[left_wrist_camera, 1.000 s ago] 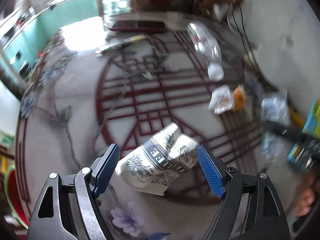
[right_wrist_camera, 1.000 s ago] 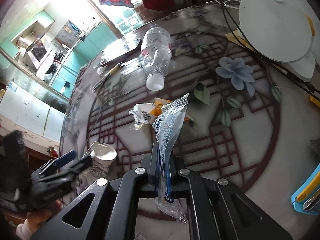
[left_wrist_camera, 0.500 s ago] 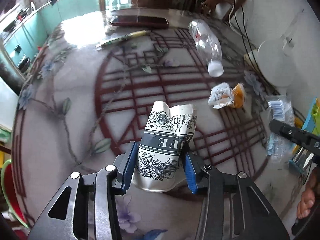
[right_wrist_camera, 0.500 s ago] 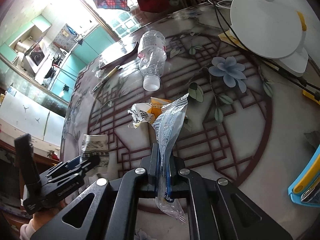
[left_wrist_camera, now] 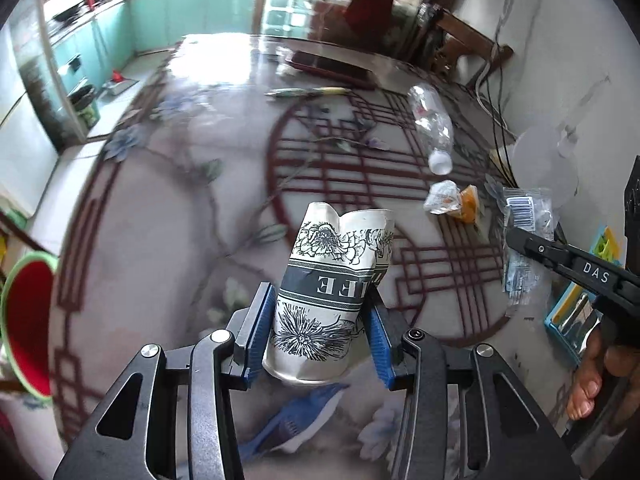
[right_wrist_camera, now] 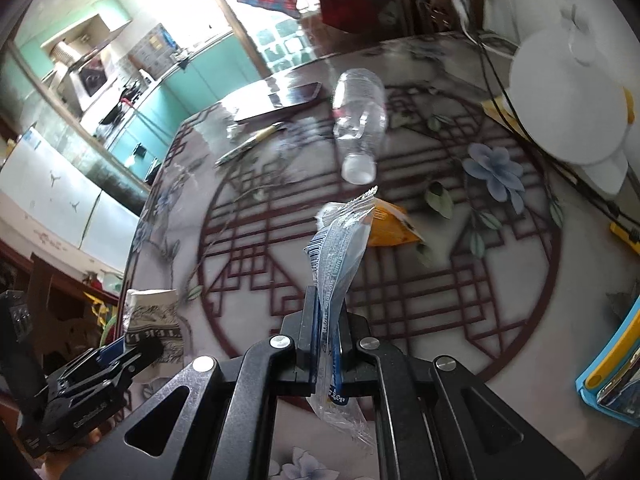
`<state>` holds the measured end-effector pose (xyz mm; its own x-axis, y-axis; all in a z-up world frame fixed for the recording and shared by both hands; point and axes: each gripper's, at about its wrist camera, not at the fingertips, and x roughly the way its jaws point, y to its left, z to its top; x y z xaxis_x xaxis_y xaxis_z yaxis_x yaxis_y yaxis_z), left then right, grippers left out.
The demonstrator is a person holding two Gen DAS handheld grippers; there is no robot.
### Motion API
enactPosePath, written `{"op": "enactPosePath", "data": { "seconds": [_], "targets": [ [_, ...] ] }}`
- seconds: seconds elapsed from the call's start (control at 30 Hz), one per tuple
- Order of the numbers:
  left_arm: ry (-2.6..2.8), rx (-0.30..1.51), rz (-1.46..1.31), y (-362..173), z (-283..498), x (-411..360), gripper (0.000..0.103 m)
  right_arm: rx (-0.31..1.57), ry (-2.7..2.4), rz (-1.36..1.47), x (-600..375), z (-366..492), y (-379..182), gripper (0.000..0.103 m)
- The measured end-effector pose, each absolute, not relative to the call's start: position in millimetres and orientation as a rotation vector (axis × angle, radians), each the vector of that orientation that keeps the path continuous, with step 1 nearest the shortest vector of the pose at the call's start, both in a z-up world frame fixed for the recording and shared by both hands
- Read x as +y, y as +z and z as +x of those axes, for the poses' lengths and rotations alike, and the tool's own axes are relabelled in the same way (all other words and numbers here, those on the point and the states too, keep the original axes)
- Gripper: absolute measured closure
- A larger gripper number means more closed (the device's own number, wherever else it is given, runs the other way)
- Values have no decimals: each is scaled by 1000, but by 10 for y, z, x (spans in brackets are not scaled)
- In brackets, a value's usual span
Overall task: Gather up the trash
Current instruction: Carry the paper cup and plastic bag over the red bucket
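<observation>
My left gripper [left_wrist_camera: 320, 308] is shut on a crushed paper coffee cup [left_wrist_camera: 332, 288] with black flower print, held above the table; the cup also shows in the right wrist view [right_wrist_camera: 150, 320]. My right gripper [right_wrist_camera: 325, 316] is shut on a clear plastic wrapper [right_wrist_camera: 340, 248] with a barcode, which also shows in the left wrist view [left_wrist_camera: 524, 236]. On the table lie an empty clear plastic bottle [right_wrist_camera: 358, 120], also in the left wrist view [left_wrist_camera: 434, 128], and a crumpled white and orange wrapper [left_wrist_camera: 452, 200], partly hidden behind the held wrapper in the right wrist view [right_wrist_camera: 390, 226].
A red bin with a green rim [left_wrist_camera: 26, 312] sits low at the left. A phone [right_wrist_camera: 280, 100] and a pen [right_wrist_camera: 252, 142] lie at the table's far side. A white fan base [right_wrist_camera: 568, 100] with cables stands at the right. A blue tray [right_wrist_camera: 612, 364] is near right.
My left gripper closed on the paper cup and lifted it upright off the table. My right gripper kept hold of the wrapper and rose slightly.
</observation>
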<state>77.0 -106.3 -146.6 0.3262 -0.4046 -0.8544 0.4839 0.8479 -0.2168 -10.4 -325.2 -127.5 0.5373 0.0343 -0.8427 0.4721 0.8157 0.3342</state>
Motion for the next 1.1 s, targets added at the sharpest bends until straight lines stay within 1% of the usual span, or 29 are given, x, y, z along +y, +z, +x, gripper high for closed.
{"op": "enactPosePath", "data": {
  "seconds": [0.6, 1.1],
  "targets": [
    [-495, 1091, 20, -1535, 832, -64, 60, 1022, -199, 472, -2190, 173, -1136, 99],
    [-503, 1096, 10, -1608, 1125, 587, 60, 1022, -162, 423, -1293, 417, -1005, 99]
  ]
}}
